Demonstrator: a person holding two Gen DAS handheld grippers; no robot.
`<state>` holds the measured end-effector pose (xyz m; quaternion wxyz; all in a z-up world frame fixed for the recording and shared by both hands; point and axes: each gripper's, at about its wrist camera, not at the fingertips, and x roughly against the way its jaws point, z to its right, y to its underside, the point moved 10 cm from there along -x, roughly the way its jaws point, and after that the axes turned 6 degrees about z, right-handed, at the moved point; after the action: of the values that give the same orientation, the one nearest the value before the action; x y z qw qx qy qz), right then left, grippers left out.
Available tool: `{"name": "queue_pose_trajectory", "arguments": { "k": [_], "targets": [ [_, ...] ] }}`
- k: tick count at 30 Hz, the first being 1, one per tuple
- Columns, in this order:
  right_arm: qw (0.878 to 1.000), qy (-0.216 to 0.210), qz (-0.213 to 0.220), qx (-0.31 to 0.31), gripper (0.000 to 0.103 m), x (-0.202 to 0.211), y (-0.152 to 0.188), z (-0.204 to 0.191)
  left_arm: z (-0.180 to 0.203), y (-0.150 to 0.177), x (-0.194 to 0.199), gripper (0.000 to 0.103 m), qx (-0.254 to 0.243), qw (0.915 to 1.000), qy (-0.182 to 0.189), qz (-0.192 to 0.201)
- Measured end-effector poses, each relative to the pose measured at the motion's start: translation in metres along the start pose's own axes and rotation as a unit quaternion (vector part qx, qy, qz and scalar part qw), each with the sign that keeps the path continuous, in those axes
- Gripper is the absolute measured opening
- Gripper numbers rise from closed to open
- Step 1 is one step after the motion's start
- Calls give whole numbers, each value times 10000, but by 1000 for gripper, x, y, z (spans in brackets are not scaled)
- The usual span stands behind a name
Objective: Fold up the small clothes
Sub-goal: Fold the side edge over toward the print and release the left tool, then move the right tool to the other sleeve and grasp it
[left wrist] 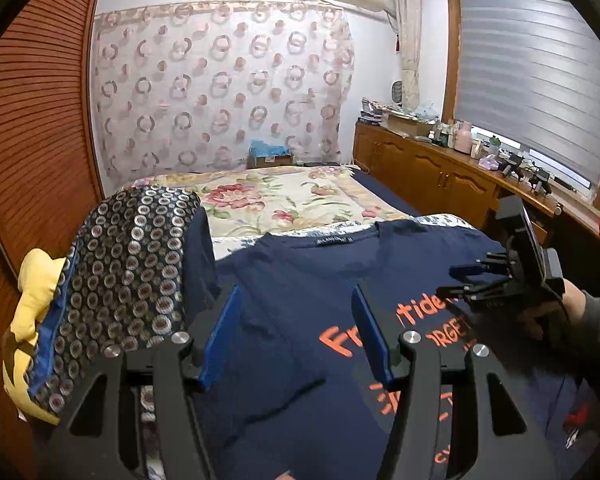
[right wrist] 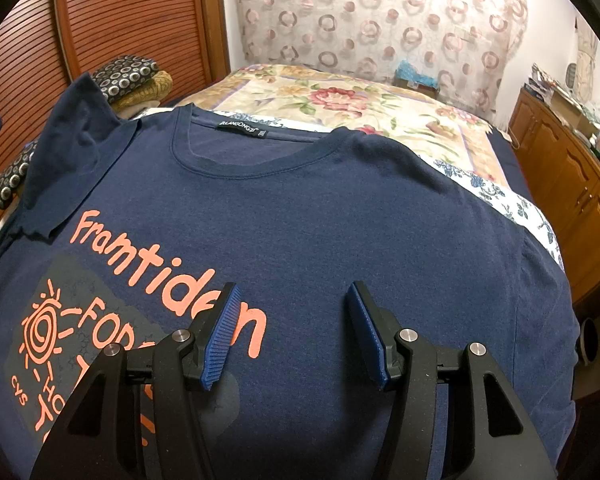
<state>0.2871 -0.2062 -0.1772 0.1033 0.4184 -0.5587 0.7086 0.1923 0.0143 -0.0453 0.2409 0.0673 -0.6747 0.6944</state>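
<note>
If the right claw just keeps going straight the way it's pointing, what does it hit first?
Most likely the navy T-shirt lying flat on the bed. The right claw is open and empty, tilted down at the plain cloth right of the orange lettering; nothing stands between, though depth is unclear.

navy cotton-looking t-shirt (right wrist: 300, 208) is looking soft and matt, its orange print (right wrist: 168, 276) smooth; ribbed blue rubbery gripper pads (right wrist: 220, 340) are sitting in matt black plastic.

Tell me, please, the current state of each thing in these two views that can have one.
Navy T-shirt: spread print-up on the bed, one sleeve folded in.
Left gripper: open, nothing between its pads.
Right gripper: open, empty, above the shirt.
Window blind: lowered almost fully.
Cabinet doors: closed.
</note>
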Motion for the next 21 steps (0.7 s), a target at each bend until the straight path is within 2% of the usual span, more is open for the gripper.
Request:
{"name": "queue_pose_trajectory", "arguments": {
  "k": [3, 7, 12, 17, 21],
  "targets": [
    [10000, 10, 7, 1, 57, 0, 0, 0, 5, 10, 1, 56, -58, 9999, -103, -32],
    [10000, 69, 33, -55, 57, 7, 4, 3, 13, 25, -3, 56, 67, 9998, 25, -175],
    [9992, 125, 314, -216, 57, 41, 8, 17, 18, 46, -16, 56, 14, 9986, -9, -538],
    [9961, 625, 580, -232, 57, 86, 15, 56, 23, 69, -34, 56, -42, 9953, -89, -967],
    [9923, 998, 615, -400, 57, 113, 30, 98, 21, 84, -45, 56, -9, 9918, -112, -1270]
  ]
}}
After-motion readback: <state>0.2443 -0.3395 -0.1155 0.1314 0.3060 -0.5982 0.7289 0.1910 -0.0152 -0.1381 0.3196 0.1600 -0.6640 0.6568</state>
